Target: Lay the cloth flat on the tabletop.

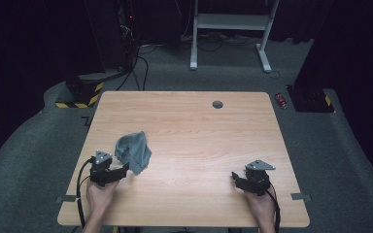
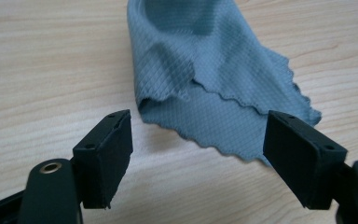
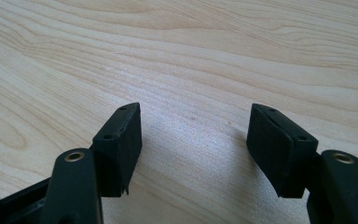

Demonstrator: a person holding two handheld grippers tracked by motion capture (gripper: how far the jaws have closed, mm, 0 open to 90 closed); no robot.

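Crumpled grey-blue diamond-weave cloth (image 2: 205, 70) lies on the pale wooden worktop (image 1: 199, 126), near its left front corner. Left gripper (image 2: 198, 140): jaws spread, just short of the cloth's scalloped hem. Right gripper (image 3: 193, 144): jaws spread over bare wood, well apart from cloth.

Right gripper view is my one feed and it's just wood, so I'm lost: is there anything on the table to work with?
Observer: Yes, a grey cloth lies crumpled on the table's left half.
Operator: How close is the other claw to it?
Observer: The left claw is open, its jaws spread before the cloth's scalloped edge, not yet gripping it.
Operator: And where am I?
Observer: Your right claw sits low by the near right edge, far from the cloth, open.
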